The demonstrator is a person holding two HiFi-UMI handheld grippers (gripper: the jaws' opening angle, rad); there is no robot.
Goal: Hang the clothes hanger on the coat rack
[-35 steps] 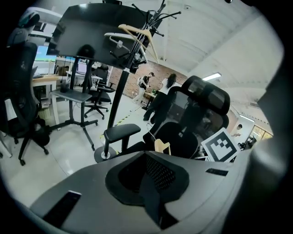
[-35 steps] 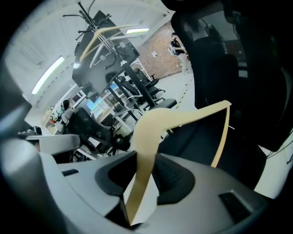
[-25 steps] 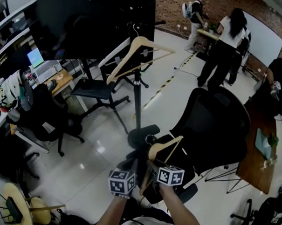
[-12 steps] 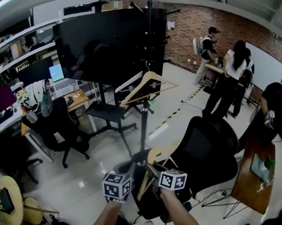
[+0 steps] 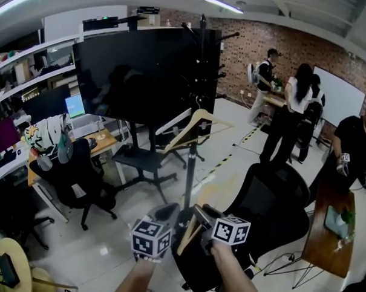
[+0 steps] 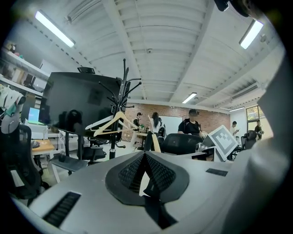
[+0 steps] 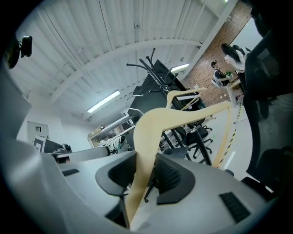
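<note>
The wooden clothes hanger [image 7: 153, 128] is clamped by one arm between the jaws of the right gripper [image 7: 139, 170], held up in the air near the person, its shoulder curving up above the jaws. Just to its left, the left gripper [image 6: 145, 157] has its jaws together with nothing between them. Farther off stands the black coat rack [image 5: 192, 167], apart from the held hanger — a second wooden hanger [image 5: 185, 130] already hangs on it. A black office chair [image 5: 274, 201] stands to the right.
</note>
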